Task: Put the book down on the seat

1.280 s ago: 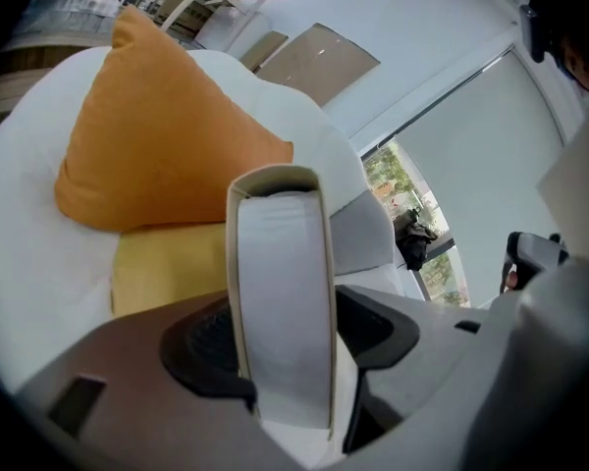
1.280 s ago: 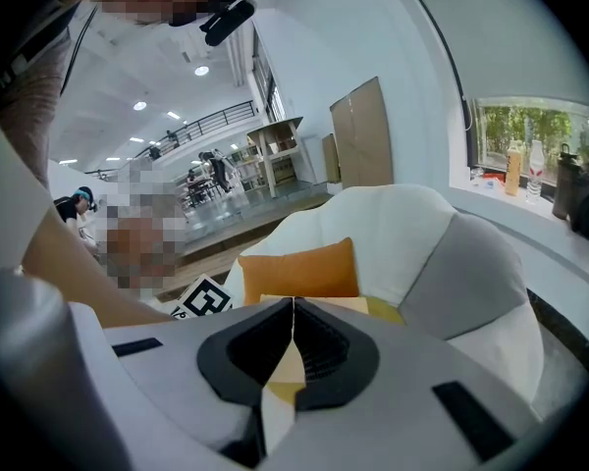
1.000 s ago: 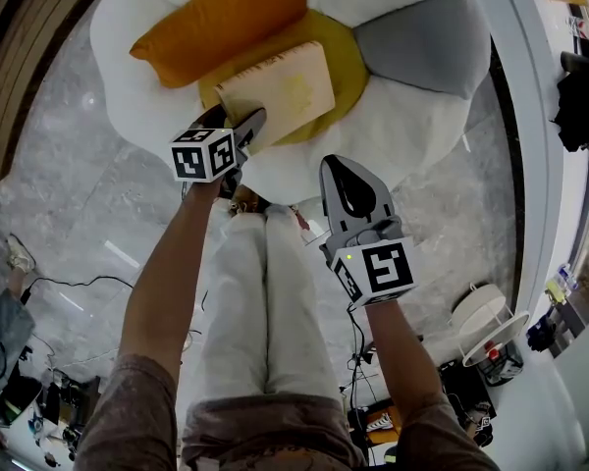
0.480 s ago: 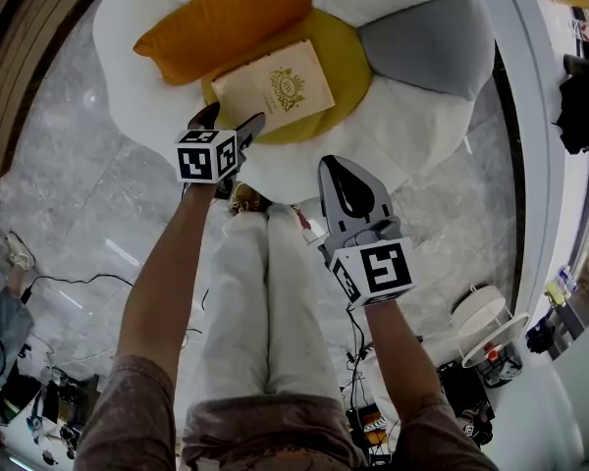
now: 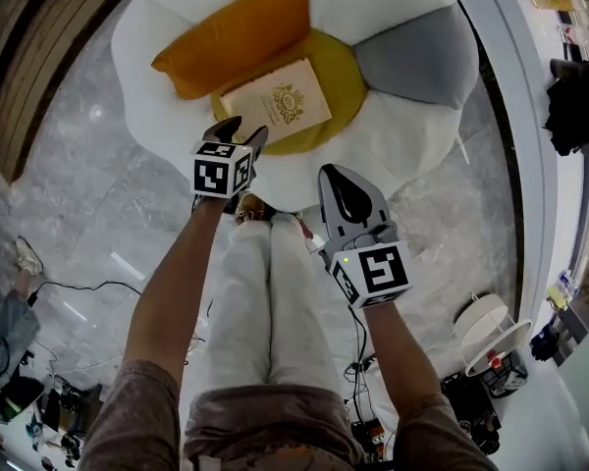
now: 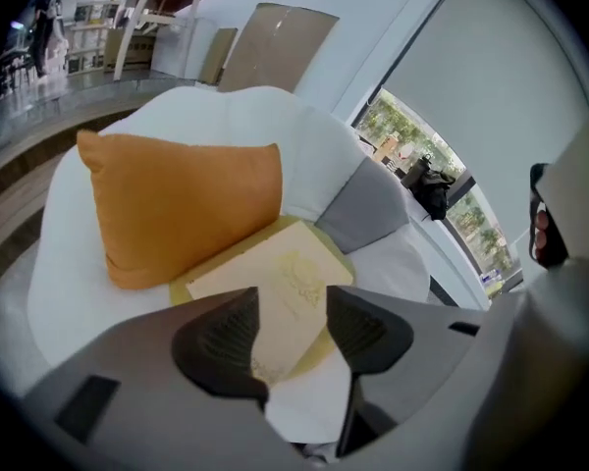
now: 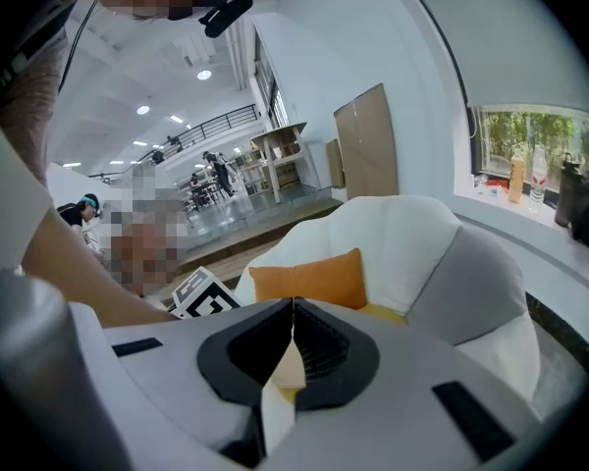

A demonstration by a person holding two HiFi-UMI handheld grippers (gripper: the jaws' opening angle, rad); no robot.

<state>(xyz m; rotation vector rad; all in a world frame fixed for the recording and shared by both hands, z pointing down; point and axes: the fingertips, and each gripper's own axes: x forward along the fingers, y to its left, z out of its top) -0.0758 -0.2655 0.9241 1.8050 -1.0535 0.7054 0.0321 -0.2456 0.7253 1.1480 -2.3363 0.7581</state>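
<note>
Two jaws of the left gripper [image 5: 238,130] stand apart and empty, having just been closing. The cream hardcover book [image 5: 277,101] lies beyond them on the round yellow seat [image 5: 342,62]. The right gripper [image 5: 346,186] is clenched on nothing.

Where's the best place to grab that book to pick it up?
Probably the near edge of the book, coming from the person's side. It lies flat on the yellow seat, and the orange cushion crowds its far edge.
</note>
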